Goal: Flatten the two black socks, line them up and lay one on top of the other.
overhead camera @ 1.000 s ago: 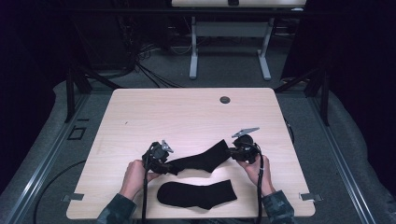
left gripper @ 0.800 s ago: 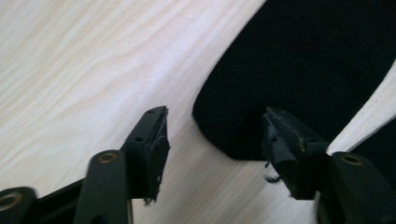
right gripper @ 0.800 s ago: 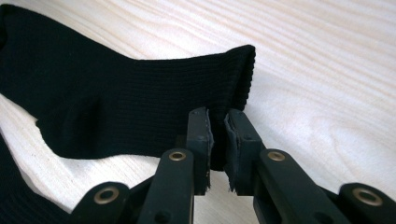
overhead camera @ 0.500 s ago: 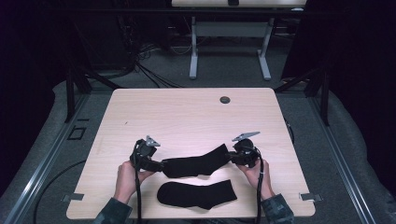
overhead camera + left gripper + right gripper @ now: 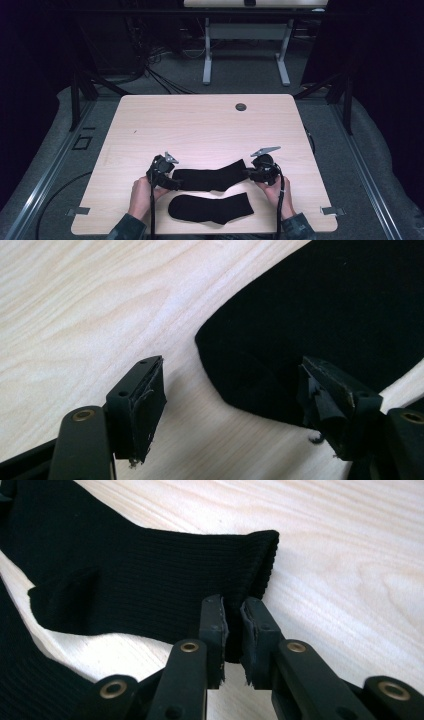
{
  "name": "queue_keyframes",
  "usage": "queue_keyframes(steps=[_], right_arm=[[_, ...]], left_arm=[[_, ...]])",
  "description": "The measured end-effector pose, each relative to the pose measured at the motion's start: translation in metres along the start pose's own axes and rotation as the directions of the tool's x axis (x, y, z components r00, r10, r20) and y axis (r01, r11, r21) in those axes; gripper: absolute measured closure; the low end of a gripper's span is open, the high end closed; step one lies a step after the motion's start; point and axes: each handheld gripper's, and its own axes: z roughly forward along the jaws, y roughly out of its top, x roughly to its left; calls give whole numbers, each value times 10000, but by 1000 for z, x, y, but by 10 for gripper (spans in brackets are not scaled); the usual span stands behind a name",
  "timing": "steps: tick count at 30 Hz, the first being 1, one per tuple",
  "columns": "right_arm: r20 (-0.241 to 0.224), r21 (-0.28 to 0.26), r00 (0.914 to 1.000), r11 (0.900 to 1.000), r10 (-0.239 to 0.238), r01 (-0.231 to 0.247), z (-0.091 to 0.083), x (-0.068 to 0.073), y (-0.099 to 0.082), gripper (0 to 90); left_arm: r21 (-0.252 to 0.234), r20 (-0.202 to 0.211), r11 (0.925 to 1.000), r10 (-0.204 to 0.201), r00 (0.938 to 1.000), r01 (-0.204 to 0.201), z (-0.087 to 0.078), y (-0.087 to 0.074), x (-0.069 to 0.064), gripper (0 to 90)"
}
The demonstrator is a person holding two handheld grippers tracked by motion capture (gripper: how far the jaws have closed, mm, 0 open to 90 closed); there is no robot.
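Since the earlier frame, the left claw (image 5: 230, 405) has been opening, releasing the upper sock's (image 5: 210, 179) toe; the right claw (image 5: 233, 630) is clenching its cuff. Lying just beyond the lower sock (image 5: 210, 209), it's handling limp and light; edges are gripping best.

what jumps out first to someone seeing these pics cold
Two black knitted socks stand out against the pale wooden table: the farther black sock is stretched between two hand-held claws, and the nearer black sock lies flat by the table's front edge. The right claw pinches the farther sock's ribbed cuff, while the left claw has just been opening and stands wide around the toe end, its pads off the cloth.
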Motion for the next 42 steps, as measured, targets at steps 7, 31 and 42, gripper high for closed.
queue_keyframes(steps=[7, 31, 42], right_arm=[[-229, 157, 9997, 9998, -99, 102, 1, 6, -7, 802], [1147, 252, 9881, 9947, -1022, 999, 10, 13, -1, 673], [800, 168, 9939, 9971, -760, 749, 6, 10, -8, 672]], left_arm=[[158, 195, 9999, -19, 9998, 16, -3, -6, 6, 278], [-348, -429, 9993, -156, 9990, 141, -2, -6, 13, 228], [-508, -290, 9973, -542, 9981, 527, -5, -12, 22, 207]])
